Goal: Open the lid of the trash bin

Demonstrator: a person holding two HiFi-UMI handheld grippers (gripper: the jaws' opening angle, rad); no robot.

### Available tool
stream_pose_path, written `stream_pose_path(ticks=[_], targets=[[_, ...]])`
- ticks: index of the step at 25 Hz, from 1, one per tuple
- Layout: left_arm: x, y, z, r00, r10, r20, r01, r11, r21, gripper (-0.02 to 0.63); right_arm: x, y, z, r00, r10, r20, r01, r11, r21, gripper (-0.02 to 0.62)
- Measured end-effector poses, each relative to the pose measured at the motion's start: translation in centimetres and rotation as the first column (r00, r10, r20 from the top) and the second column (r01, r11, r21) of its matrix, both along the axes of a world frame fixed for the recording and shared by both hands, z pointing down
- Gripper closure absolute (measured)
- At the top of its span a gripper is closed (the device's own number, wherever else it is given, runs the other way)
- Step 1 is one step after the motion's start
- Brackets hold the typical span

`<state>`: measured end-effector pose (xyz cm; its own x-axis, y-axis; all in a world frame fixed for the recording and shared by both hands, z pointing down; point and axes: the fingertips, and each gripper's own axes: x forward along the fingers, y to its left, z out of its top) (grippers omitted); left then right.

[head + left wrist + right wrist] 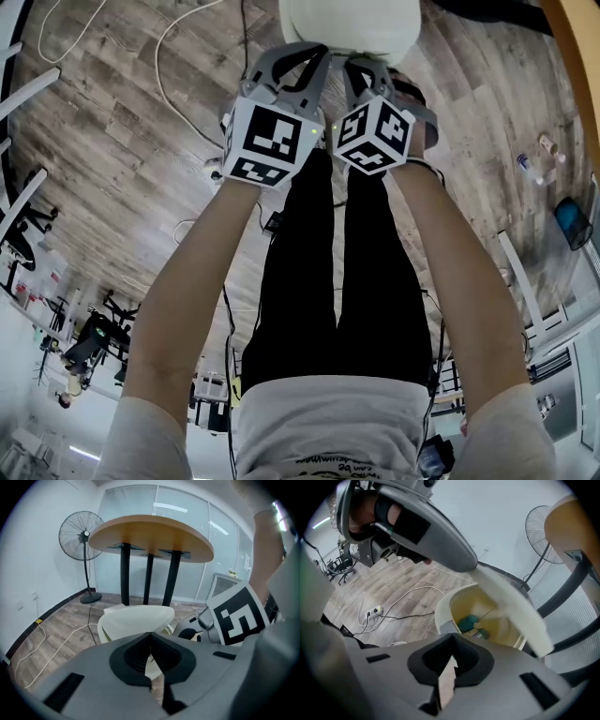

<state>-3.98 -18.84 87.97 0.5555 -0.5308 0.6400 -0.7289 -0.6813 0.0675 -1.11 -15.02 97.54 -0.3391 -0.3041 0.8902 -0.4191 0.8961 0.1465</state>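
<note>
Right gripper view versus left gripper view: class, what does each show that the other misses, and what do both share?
Only the right gripper view: the inside of the trash bin, holding a teal item, and a power strip on the floor. Only the left gripper view: a marker cube. Both: the bin with its lid raised, and the standing fan.

A pedestal fan (82, 535) stands at ten o'clock in the left gripper view, beside a round wooden table (154, 536) at twelve, before glass partitions (178, 503); white cables (51, 651) cross plank flooring (61, 620) at eight o'clock.
</note>
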Motion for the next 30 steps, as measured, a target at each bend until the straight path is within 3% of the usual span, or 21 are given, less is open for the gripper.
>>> stream_pose_path(ticks=[4,12,18,30], targets=[[0.2,-0.3,-2.8,0.999,-0.027,-0.019,0.028,0.999,0.040,0.586,0.5,-0.6,-1.3,0.998,0.053,0.029,-0.053,0.998,-0.021,0.589],[0.0,-1.3,-8.1,0.997,-0.061,-0.041,0.065,0.995,0.082,0.586,0.8,-3.2,-9.1,0.966,0.174,0.189,-0.183,0.983,0.027,0.588],[-0.6,-2.1,-13.4,0.993,-0.098,-0.065,0.104,0.988,0.112,0.586,1.3,-5.0,-16.5,0.930,0.224,0.293,-0.248,0.968,0.046,0.588],[-1.5,-2.1,-27.1,0.966,-0.181,-0.182,0.213,0.962,0.171,0.586,3.0,-6.4,-32.2,0.842,0.264,0.471,-0.337,0.938,0.078,0.588]])
